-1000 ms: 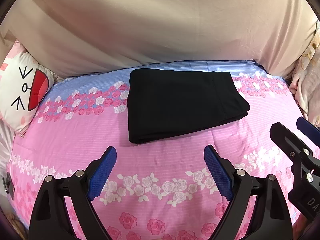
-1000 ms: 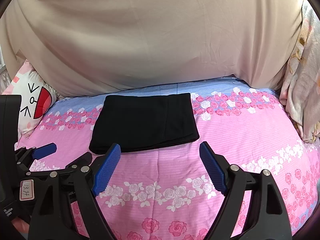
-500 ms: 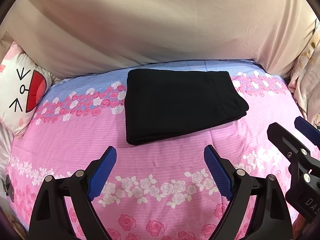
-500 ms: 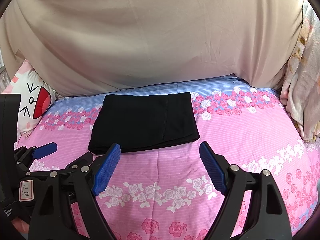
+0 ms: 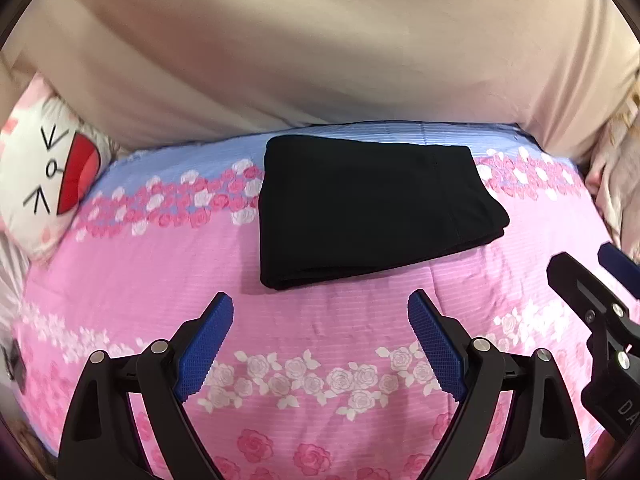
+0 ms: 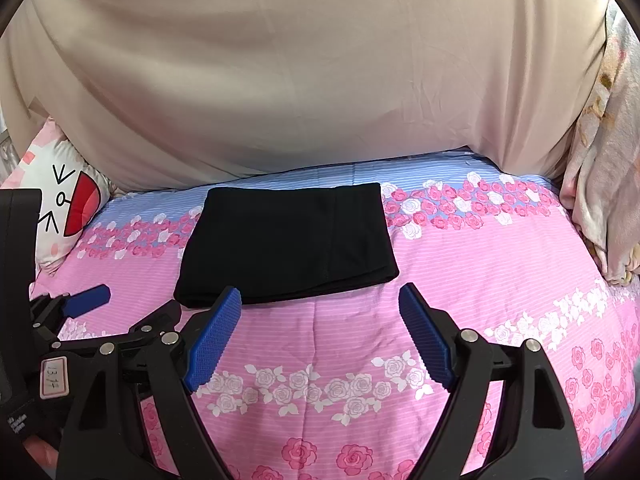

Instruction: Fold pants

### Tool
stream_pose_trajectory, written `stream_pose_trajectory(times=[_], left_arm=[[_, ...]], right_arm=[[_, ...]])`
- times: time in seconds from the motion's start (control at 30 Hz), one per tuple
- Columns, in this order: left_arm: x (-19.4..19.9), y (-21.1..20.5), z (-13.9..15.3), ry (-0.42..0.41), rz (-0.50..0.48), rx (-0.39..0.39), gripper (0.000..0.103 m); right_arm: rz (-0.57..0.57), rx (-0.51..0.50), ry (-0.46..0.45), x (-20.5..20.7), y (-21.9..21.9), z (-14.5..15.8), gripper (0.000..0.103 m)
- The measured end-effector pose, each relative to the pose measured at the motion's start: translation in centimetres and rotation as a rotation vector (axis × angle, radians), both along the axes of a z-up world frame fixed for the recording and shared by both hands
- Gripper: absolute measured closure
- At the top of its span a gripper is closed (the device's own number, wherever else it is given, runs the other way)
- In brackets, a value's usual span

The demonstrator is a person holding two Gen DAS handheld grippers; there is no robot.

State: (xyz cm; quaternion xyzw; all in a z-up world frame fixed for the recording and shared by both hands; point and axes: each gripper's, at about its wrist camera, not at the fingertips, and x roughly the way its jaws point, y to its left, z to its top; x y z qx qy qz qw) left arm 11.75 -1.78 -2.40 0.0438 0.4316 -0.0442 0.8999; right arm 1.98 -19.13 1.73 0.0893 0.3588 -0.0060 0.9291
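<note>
The black pants point(image 5: 368, 208) lie folded into a flat rectangle on the pink rose-print bedspread point(image 5: 320, 320), toward the far side of the bed. My left gripper point(image 5: 320, 312) hovers just short of their near edge, blue pads wide apart and empty. In the right wrist view the pants point(image 6: 288, 240) lie ahead and slightly left; my right gripper point(image 6: 320, 304) is open with nothing between its pads, its left pad point(image 6: 216, 332) overlapping the pants' near edge in the picture. The right gripper also shows at the right edge of the left view point(image 5: 592, 292).
A beige sheet point(image 6: 300, 80) hangs behind the bed. A white cartoon-face pillow point(image 5: 44, 176) lies at the far left, and a pale floral blanket point(image 6: 604, 184) is bunched at the right. The left gripper point(image 6: 86, 300) shows at the lower left of the right view.
The left wrist view has drifted a little, so the pants sit slightly further left and higher. Both grippers stay open and empty.
</note>
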Motion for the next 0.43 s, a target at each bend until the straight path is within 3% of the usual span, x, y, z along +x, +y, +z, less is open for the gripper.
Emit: stream_pose_trajectory(times=[0.27,0.43], left_arm=[[-0.5,-0.7,0.1,-0.036,-0.052,0.043,0.018],[-0.7,-1.2,0.4,-0.04,-0.089,0.026,0.018]], right_arm=[[0.001,0.0,0.004,0.0,-0.1,-0.3,0.024],[0.004,0.001,0.005,0.1,-0.1,-0.5,0.024]])
